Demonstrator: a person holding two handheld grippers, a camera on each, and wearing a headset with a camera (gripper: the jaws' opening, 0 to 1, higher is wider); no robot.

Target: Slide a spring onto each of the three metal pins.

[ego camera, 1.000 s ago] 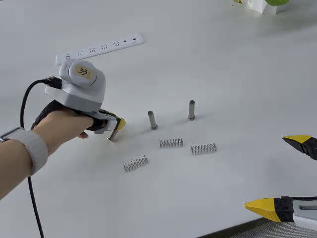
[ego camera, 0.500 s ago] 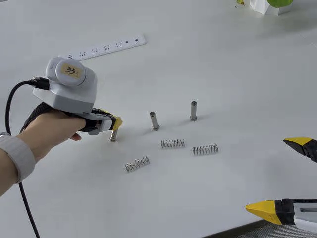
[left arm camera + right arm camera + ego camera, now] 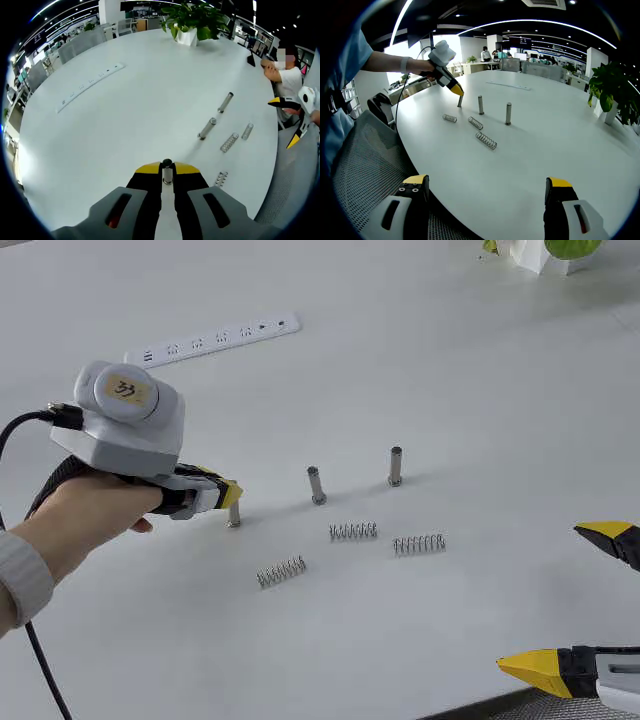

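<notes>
White workbench [image 3: 450, 370]: left gripper [image 3: 231, 496] clamped on one pin, right gripper [image 3: 487, 181] spread wide
The left gripper's jaws are closed on the top of the leftmost pin [image 3: 233, 517], which stands upright on the bench. The middle pin [image 3: 316, 485] and the right pin [image 3: 395, 466] stand free beside it. The near spring [image 3: 281, 572], centre spring [image 3: 353, 531] and right spring [image 3: 419, 543] lie flat in front of the pins. The right gripper is at the bench's near edge, holding nothing, well apart from the parts. A power strip [image 3: 212, 339] lies beyond
</notes>
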